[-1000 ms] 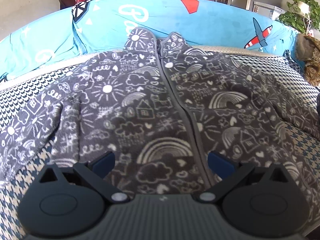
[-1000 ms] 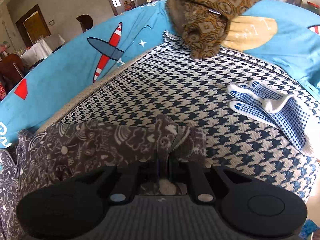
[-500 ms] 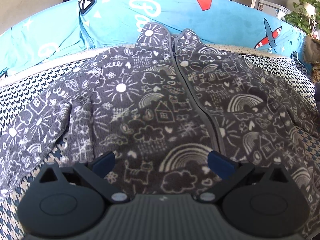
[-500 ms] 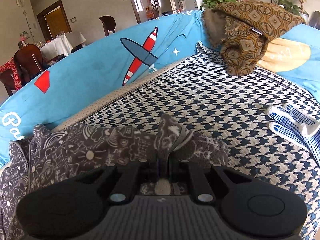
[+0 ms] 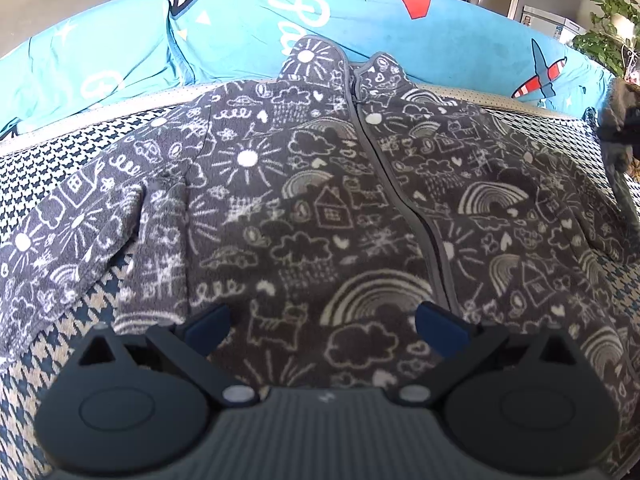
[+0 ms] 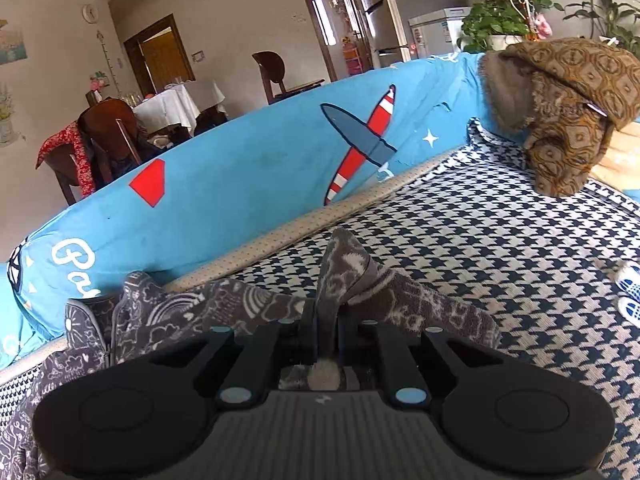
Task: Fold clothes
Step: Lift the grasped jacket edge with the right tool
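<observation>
A dark grey fleece jacket (image 5: pixel 312 208) with white doodle print lies front-up and zipped on a houndstooth sofa seat (image 5: pixel 24 160), sleeves spread to both sides. My left gripper (image 5: pixel 322 322) is open and empty, hovering over the jacket's lower hem. My right gripper (image 6: pixel 327 320) is shut on the cuff of the jacket's right sleeve (image 6: pixel 344 276) and holds it lifted off the seat. That gripper with the raised sleeve also shows at the right edge of the left wrist view (image 5: pixel 618 132).
A blue printed sofa back (image 5: pixel 360 28) runs behind the jacket. A brown patterned cloth (image 6: pixel 568 104) hangs over the sofa corner. A blue-dotted white glove (image 6: pixel 630 292) lies on the seat at the right. Dining chairs and a table (image 6: pixel 168 104) stand behind the sofa.
My right gripper has lifted the sleeve cuff higher off the seat and tilted up. My left gripper has edged forward and right over the jacket's hem, still open.
</observation>
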A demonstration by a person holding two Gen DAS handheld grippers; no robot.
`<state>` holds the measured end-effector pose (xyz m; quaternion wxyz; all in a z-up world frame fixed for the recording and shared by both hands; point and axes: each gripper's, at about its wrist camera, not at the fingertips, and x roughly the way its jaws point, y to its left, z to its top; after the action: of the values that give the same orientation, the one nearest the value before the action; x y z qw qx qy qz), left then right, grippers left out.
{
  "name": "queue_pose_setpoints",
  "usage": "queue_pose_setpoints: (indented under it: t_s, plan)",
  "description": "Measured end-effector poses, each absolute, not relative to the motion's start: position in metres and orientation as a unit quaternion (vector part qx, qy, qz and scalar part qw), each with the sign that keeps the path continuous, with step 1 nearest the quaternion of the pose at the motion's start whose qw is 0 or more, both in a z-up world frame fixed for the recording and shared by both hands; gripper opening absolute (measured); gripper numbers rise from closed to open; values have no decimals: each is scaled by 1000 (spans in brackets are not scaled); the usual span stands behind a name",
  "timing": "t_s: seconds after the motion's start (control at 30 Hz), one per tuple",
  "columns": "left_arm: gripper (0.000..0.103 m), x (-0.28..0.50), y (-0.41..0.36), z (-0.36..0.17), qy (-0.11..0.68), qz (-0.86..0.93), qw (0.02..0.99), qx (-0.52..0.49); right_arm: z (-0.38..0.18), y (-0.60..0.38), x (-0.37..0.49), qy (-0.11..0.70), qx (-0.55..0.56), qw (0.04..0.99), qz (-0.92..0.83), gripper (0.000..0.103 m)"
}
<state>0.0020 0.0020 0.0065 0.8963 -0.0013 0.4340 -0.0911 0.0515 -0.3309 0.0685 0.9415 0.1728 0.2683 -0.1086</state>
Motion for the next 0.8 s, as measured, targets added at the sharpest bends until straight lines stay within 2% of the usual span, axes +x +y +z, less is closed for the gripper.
queue_pose_setpoints:
  t_s: [0.8]
  plan:
    - [103,1,-3,10,425,-105,899,-22,72,-326,66,257,216,941,-49,11]
